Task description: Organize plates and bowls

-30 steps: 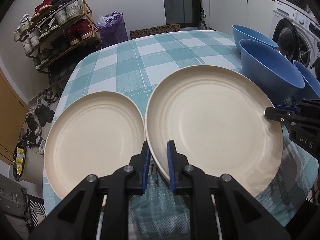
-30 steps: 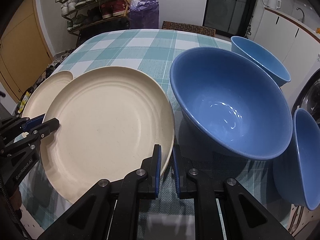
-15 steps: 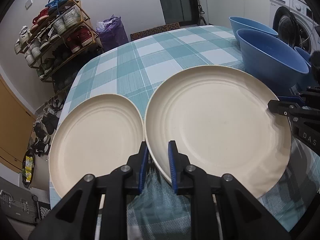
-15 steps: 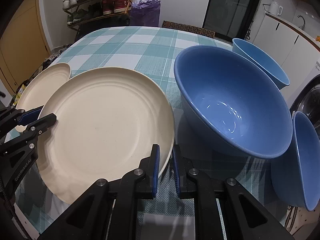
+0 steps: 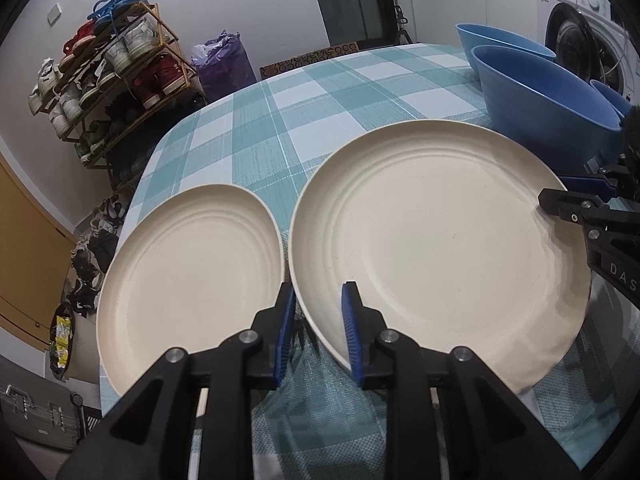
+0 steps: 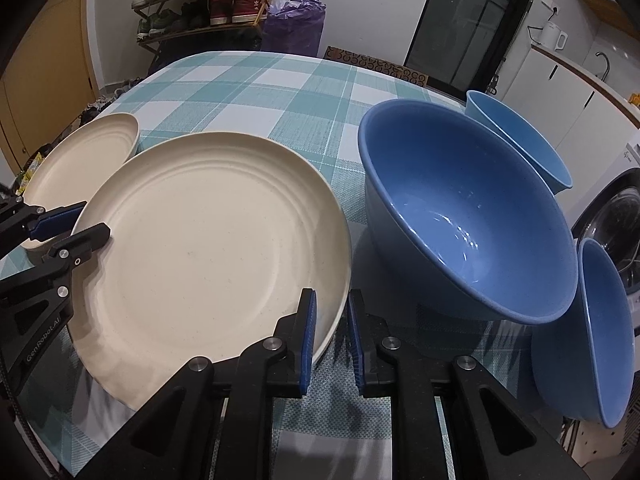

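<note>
A large cream plate (image 5: 440,236) is raised above the checked table, held at opposite rims. My left gripper (image 5: 319,332) is shut on its left rim; my right gripper (image 6: 331,336) is shut on its right rim. The plate also shows in the right wrist view (image 6: 208,240). A smaller cream plate (image 5: 192,276) lies on the table to the left, also in the right wrist view (image 6: 80,156). A big blue bowl (image 6: 460,216) stands right of the large plate, with a lighter blue bowl (image 6: 520,144) behind it and another blue bowl (image 6: 592,344) at the right table edge.
The table with teal checked cloth (image 5: 304,120) has bare cloth at the back. A shoe rack (image 5: 112,76) and purple bag (image 5: 224,60) stand beyond the far edge. A washing machine (image 5: 580,32) is at the right.
The large plate has risen a little off the table in both grippers. The bowls and the small plate have not moved.
</note>
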`<control>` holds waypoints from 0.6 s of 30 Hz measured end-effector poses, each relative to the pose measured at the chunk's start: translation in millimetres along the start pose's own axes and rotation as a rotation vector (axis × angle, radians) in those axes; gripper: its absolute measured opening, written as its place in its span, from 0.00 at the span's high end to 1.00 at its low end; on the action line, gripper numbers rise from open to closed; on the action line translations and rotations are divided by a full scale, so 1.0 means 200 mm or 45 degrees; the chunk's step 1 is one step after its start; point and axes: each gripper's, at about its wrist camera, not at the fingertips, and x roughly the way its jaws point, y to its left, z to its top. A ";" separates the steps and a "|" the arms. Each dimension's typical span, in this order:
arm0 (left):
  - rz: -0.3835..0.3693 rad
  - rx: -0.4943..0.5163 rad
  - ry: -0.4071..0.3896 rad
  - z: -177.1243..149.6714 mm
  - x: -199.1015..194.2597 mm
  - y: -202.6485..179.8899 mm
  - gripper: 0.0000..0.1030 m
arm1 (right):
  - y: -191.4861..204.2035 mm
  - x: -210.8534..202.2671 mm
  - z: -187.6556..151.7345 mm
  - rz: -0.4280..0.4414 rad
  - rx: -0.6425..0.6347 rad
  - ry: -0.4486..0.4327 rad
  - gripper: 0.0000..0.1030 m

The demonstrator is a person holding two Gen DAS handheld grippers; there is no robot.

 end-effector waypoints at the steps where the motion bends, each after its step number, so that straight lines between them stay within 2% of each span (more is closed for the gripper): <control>1: -0.020 -0.013 0.006 0.00 0.00 0.01 0.73 | -0.01 0.00 0.00 0.017 0.009 0.002 0.83; 4: -0.085 -0.064 0.021 0.00 0.01 0.03 0.65 | -0.02 -0.02 0.00 0.048 0.015 -0.005 0.79; 6: -0.111 -0.092 0.026 0.00 0.01 0.04 0.64 | -0.02 -0.04 -0.01 0.061 0.011 -0.027 0.72; 8: -0.138 -0.113 0.023 0.00 0.00 0.05 0.61 | -0.03 -0.06 0.00 0.079 0.006 -0.053 0.52; 11: -0.210 -0.153 0.012 -0.01 -0.02 0.07 0.53 | -0.02 -0.10 0.01 0.103 0.000 -0.083 0.39; 15: -0.233 -0.171 -0.016 -0.01 -0.06 0.09 0.51 | -0.01 -0.15 0.01 0.176 -0.015 -0.142 0.33; 18: -0.224 -0.189 -0.032 -0.02 -0.10 0.12 0.51 | 0.01 -0.20 0.02 0.220 -0.038 -0.191 0.24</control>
